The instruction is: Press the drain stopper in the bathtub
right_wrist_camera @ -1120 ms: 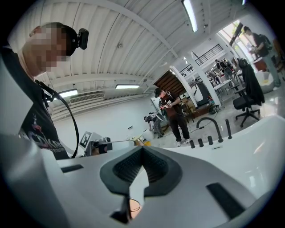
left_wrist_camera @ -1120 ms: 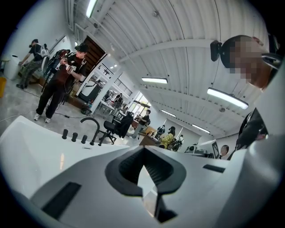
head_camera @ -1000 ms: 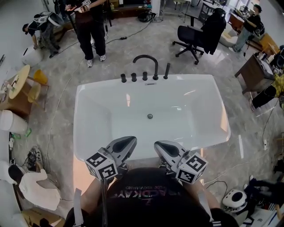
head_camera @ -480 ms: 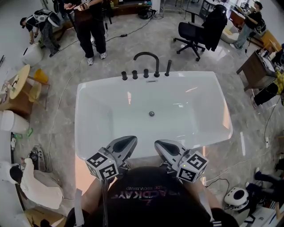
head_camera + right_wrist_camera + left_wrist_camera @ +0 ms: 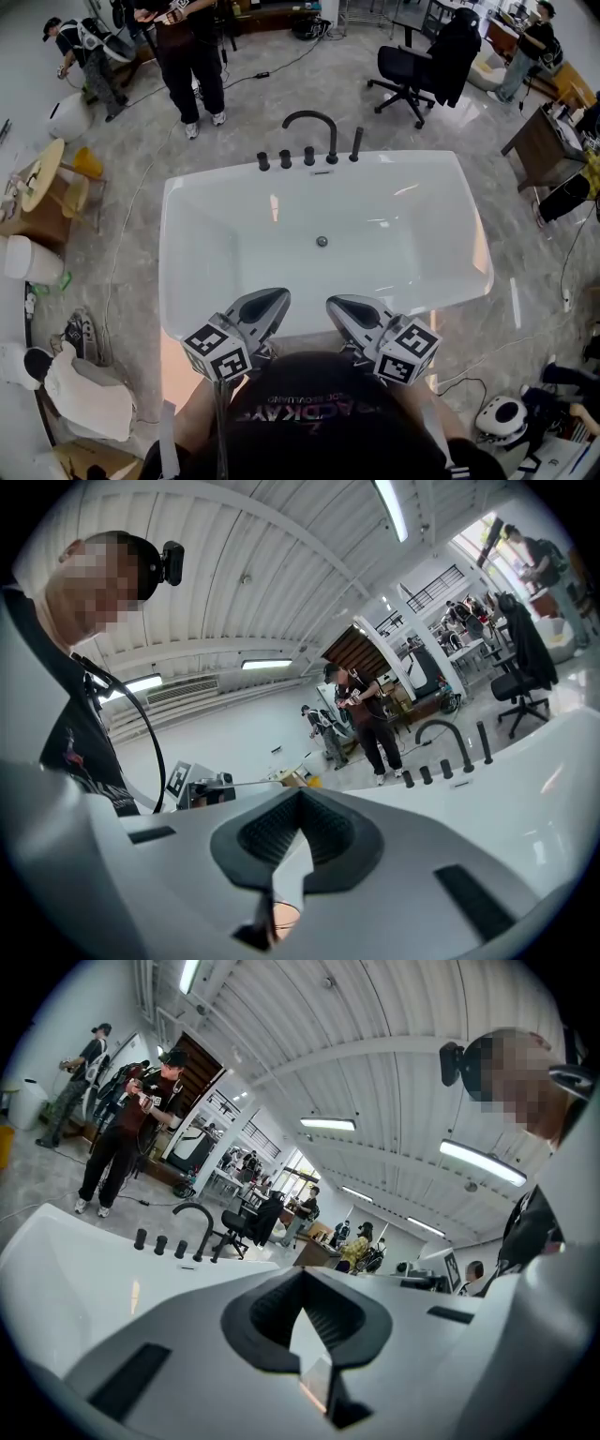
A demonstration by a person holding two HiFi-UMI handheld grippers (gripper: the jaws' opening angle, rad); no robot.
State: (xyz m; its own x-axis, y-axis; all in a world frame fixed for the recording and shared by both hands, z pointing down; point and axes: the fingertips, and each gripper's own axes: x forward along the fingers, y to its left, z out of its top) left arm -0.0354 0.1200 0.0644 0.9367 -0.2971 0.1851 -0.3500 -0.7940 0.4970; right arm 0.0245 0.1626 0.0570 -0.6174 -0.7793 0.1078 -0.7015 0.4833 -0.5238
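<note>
Glossy white bathtub (image 5: 187,234), matt black metal faucet (image 5: 309,127), polished grey marble-look floor (image 5: 122,202).

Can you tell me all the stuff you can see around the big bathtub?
bathtub: one, white, middle of the floor
drain stopper: one, dark metal, middle of the tub bottom
tap: one, black, curved, far rim
knobs: three, black, left of the tap
office chair: one, black, beyond the tub, right
standing person: one, dark clothes, beyond the tub, left
left gripper: one, grey, shut, empty, near rim
right gripper: one, grey, shut, empty, near rim
</note>
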